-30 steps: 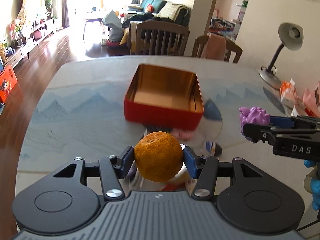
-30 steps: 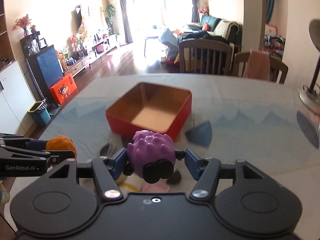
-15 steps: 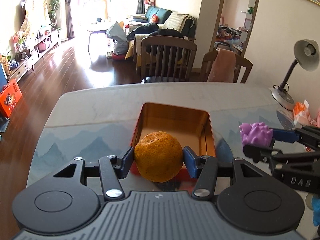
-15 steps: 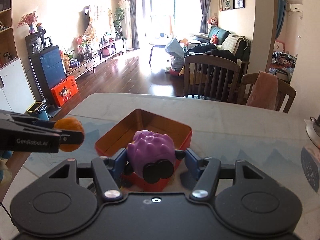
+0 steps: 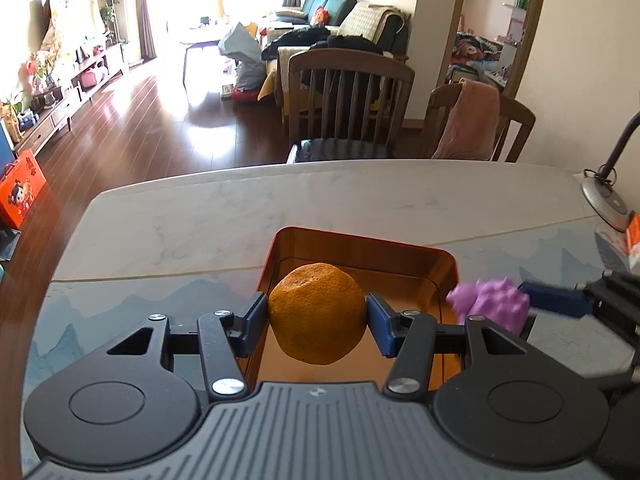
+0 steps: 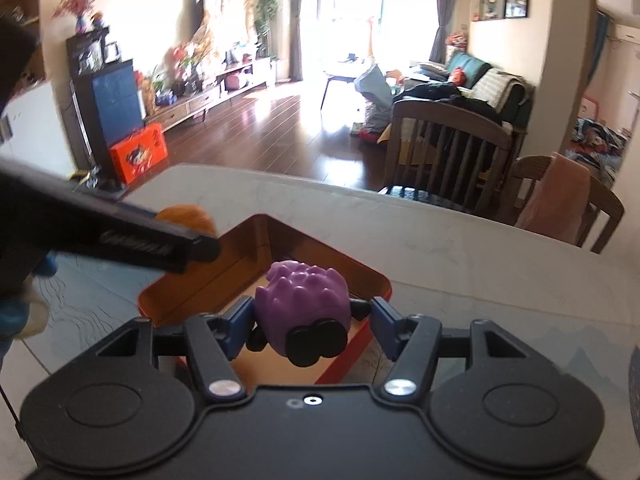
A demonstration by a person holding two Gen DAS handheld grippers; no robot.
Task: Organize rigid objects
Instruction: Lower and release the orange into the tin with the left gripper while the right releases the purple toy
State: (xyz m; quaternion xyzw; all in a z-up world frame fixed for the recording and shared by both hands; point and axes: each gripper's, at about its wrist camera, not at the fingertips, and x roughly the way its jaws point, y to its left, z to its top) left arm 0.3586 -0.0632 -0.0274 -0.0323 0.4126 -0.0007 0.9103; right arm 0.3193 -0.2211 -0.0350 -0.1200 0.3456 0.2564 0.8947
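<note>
Both grippers are hanging over the red tin (image 5: 362,240) rn, left gripper (image 5: 317,314) w/ jaws clamped on the orange (image 5: 318,314), right gripper (image 6: 305,314) w/ jaws clamped on the purple spiky toy (image 6: 304,304). They're crowding each other tbh. If both are letting go together, imo the round orange could be rolling into the toy or the grippers could be bumping over the surface (image 5: 180,220).
</note>
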